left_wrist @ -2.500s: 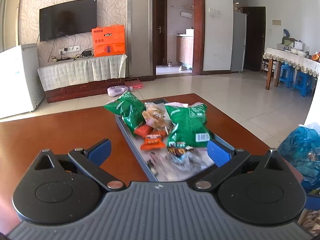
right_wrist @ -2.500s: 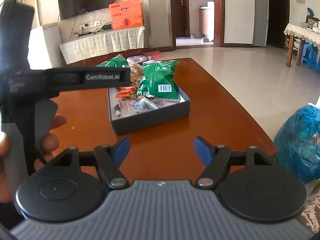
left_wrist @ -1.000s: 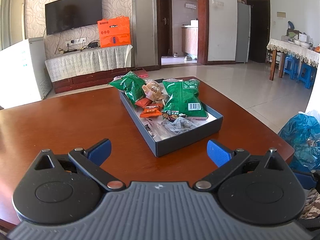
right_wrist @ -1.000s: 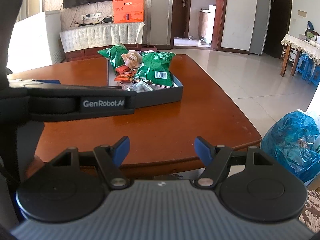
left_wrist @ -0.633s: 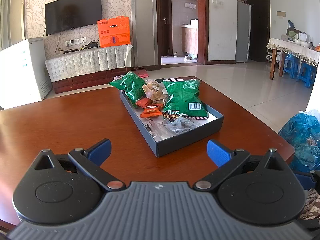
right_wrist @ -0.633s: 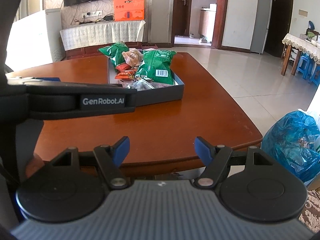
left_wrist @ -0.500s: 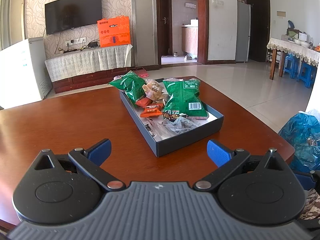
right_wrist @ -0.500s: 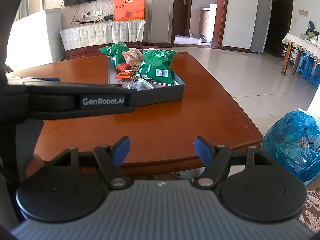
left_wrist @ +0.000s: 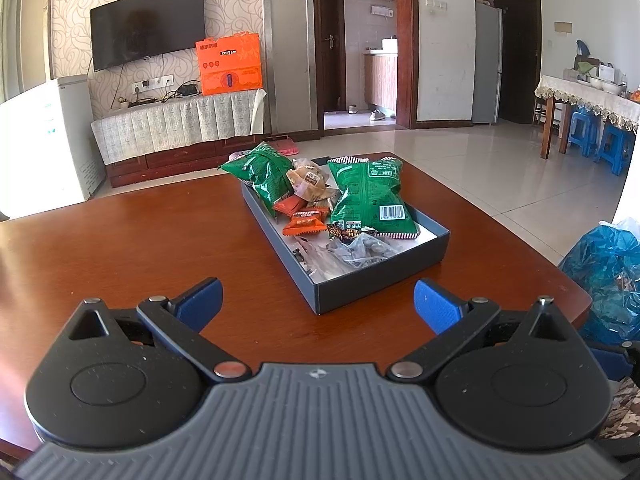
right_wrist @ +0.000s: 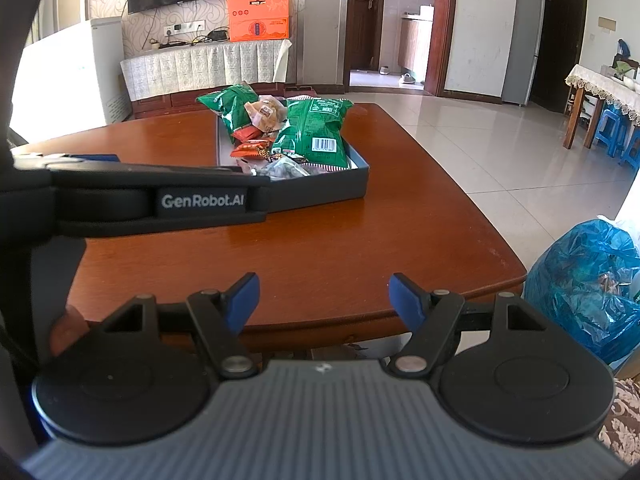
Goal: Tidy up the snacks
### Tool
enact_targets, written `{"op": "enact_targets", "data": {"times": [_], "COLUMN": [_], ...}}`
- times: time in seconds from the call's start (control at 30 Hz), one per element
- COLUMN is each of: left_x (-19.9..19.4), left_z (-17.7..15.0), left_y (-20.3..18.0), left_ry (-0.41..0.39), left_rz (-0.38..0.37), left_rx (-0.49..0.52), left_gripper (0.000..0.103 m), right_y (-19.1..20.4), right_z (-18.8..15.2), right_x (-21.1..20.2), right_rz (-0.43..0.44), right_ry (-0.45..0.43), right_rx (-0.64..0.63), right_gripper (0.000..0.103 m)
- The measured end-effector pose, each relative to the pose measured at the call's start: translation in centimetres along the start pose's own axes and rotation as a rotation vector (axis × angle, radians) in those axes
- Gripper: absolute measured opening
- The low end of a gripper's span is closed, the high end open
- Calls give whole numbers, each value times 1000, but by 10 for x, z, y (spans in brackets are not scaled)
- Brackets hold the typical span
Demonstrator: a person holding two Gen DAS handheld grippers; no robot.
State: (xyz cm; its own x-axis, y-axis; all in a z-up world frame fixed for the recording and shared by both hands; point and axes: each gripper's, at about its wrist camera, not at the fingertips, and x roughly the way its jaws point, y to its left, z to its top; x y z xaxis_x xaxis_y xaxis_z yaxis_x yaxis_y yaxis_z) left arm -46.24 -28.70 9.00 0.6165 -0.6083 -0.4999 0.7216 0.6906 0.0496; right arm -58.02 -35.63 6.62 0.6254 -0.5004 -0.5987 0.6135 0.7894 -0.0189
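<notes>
"GenRobot.AI" stands in white on the left tool's (right_wrist: 132, 200) dark side. Print on the snack bags (right_wrist: 316, 128) and orange box (right_wrist: 258, 14) is too small to read.

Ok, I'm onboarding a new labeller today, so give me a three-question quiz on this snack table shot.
1. True or false: the large green bag with the barcode lies inside the grey box.
2. Which gripper holds a snack? A) left gripper B) right gripper C) neither
3. Fill in: beside the table, on the floor at the right, sits a blue plastic ____.

Key: 1 true. 2 C, both stand open with only bare table between the pads. 3 bag.
</notes>
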Motion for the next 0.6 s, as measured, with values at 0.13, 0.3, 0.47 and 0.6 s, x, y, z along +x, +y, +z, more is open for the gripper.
{"op": "enact_targets", "data": {"times": [0.13,0.3,0.47,0.6], "left_x": [0,-1,-1,-1], "left_z": [0,0,0,0], "left_y": [0,-1,-1,-1], "left_ry": [0,-2,-1,-1], "left_rz": [-1,2,2,1], "left_rx": [0,4,3,2], "left_gripper": [103,103,103,103], "right_y": [0,0,0,0], "right_z": [-1,-1,-2,-2], "right_x": [1,1,2,3], "right_rz": [2,2,4,6], "right_ry": [2,2,5,7], "right_rx": [-1,0,-2,-2], "right_gripper": [74,74,74,74]}}
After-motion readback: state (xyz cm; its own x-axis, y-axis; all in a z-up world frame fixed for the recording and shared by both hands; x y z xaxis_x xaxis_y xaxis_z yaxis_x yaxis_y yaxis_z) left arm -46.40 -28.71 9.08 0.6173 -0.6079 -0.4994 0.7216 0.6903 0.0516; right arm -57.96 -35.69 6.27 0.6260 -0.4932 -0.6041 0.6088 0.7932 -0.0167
